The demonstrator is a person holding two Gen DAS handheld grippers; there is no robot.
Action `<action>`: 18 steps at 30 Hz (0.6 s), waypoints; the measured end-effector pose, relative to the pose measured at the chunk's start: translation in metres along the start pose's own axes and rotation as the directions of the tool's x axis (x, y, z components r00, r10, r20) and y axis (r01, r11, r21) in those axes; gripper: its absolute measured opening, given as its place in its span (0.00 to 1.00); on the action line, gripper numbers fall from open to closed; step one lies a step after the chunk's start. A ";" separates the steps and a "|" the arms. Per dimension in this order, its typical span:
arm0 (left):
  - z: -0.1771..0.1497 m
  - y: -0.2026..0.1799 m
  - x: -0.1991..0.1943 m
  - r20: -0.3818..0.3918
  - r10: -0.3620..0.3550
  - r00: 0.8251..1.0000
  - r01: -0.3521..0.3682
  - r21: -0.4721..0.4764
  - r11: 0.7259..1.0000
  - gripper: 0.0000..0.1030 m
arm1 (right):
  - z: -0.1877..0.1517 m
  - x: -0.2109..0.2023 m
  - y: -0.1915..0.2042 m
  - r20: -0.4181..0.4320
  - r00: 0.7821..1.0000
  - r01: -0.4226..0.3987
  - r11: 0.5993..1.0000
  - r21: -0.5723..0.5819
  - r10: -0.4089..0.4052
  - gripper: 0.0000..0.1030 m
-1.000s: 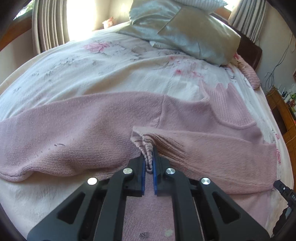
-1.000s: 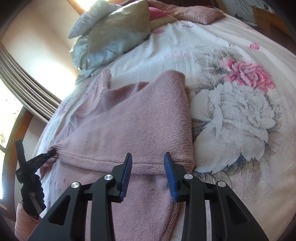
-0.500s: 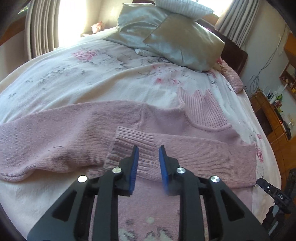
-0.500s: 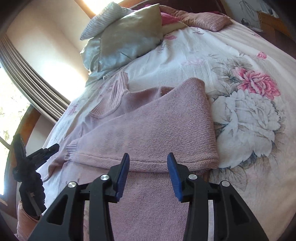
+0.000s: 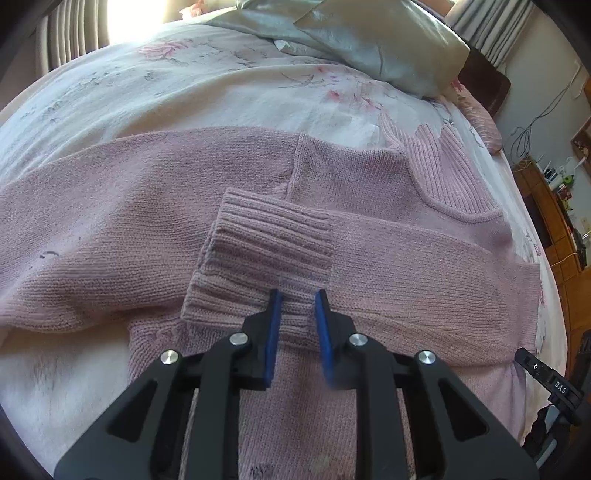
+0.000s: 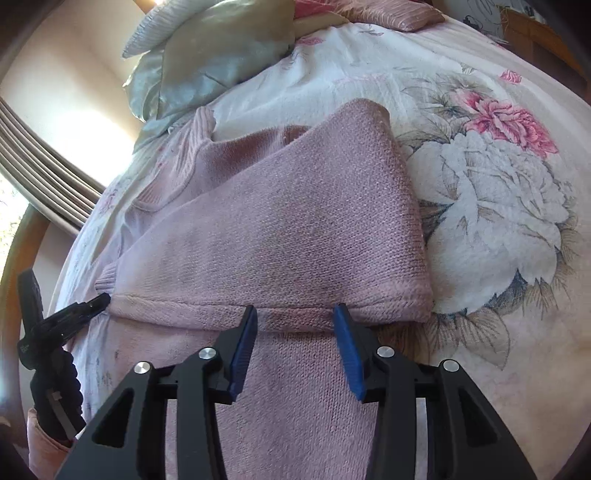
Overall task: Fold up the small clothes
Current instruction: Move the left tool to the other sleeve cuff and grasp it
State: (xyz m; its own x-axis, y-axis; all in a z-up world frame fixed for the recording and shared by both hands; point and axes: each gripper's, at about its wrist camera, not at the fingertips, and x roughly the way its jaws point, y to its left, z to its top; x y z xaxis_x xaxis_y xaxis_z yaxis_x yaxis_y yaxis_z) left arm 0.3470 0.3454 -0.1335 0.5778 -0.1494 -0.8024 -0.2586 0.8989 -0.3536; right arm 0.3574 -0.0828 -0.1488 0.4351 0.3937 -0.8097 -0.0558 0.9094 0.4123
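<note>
A pink knit sweater (image 5: 155, 206) lies flat on the flowered bed. One sleeve is folded across its chest, and the ribbed cuff (image 5: 266, 251) rests just ahead of my left gripper (image 5: 297, 299), which is open with the cuff's near edge between its blue pads. The ribbed collar (image 5: 439, 166) sits at the upper right. In the right wrist view the folded sleeve (image 6: 295, 229) runs toward the shoulder, and my right gripper (image 6: 295, 314) stands open at its lower edge, holding nothing. The left gripper (image 6: 70, 314) shows at the far left there.
Grey-green pillows (image 5: 369, 33) and a pink pillow (image 6: 388, 11) lie at the head of the bed. Curtains (image 6: 48, 162) hang by the window. A wooden cabinet (image 5: 554, 221) with cables stands beside the bed. The flowered bedspread (image 6: 498, 192) extends to the right of the sweater.
My left gripper let go of the cuff, opened, and the cuff now lies flat across the chest. Both cameras have dropped closer to the sweater. My right gripper stayed open.
</note>
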 end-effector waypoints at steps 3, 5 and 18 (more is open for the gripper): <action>-0.013 0.020 -0.043 0.073 -0.010 0.997 0.009 0.012 1.000 0.51 | -0.017 -0.026 0.021 0.032 0.999 -0.029 0.996 -0.081 0.031 0.56; -0.025 0.051 -0.070 0.114 0.010 0.993 -0.010 -0.005 1.000 0.59 | -0.036 -0.035 0.037 0.024 0.999 -0.032 0.989 -0.141 0.035 0.57; -0.076 0.306 -0.182 0.184 0.130 0.974 -0.052 -0.378 0.924 0.34 | -0.111 0.006 0.112 -0.101 0.993 0.025 0.948 -0.317 -0.060 0.67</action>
State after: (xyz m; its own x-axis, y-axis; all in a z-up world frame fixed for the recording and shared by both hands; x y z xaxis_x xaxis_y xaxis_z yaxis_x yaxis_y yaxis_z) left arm 0.1035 0.6161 -0.1322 0.6717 0.0467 -0.7394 -0.5616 0.6830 -0.4671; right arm 0.2542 0.0367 -0.1537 0.3444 0.3498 -0.8712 -0.3266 0.9147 0.2382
